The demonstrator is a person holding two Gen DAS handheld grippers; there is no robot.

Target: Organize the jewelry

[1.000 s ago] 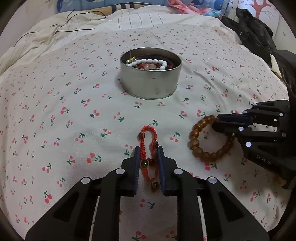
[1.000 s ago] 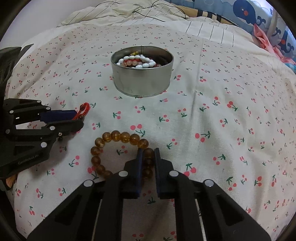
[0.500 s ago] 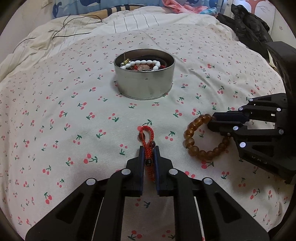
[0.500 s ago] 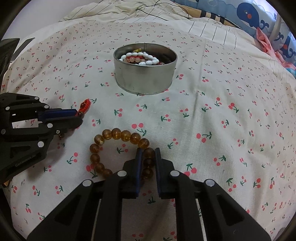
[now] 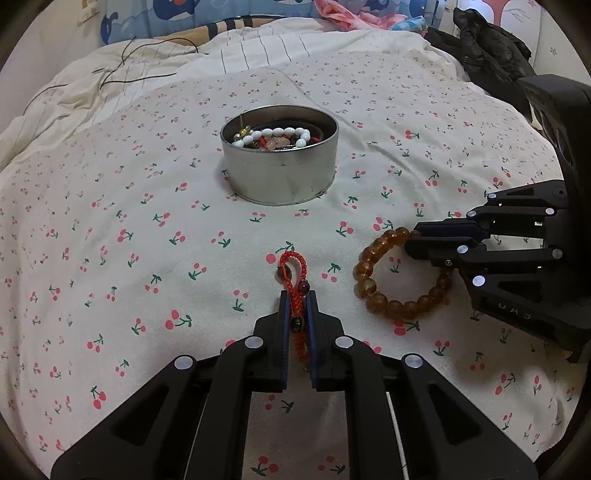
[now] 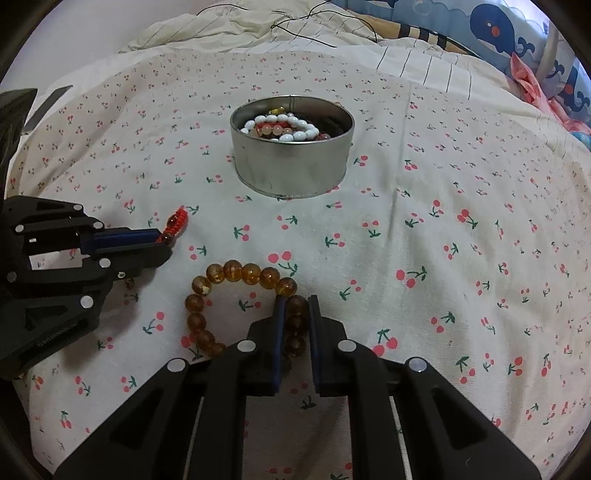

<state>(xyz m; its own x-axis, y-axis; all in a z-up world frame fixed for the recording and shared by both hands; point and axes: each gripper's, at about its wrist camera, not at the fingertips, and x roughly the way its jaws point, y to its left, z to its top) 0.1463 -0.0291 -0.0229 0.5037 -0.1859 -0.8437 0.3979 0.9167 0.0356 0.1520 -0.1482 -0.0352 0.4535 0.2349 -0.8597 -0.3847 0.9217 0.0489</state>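
Observation:
A round metal tin [image 5: 279, 173] [image 6: 291, 162] holding a white bead bracelet and other jewelry sits mid-bed. My left gripper [image 5: 297, 299] is shut on a red braided bracelet [image 5: 293, 273] with dark beads; its loop sticks out past the fingertips, and it also shows in the right wrist view [image 6: 176, 223]. My right gripper [image 6: 295, 306] is shut on an amber bead bracelet [image 6: 236, 273], which lies on the sheet and also shows in the left wrist view [image 5: 384, 295]. Each gripper shows in the other's view: left gripper [image 6: 162, 245], right gripper [image 5: 412, 240].
The bed is covered by a white cherry-print sheet [image 5: 147, 229]. A striped cream blanket with a black cable [image 5: 140, 70] lies behind the tin. Dark clothing [image 5: 487, 40] sits at the far right. A blue whale-print pillow [image 6: 509, 33] is at the back.
My left gripper closed on the red bracelet and has drawn back slightly from the tin. My right gripper stays shut on the amber bracelet, hardly moved.

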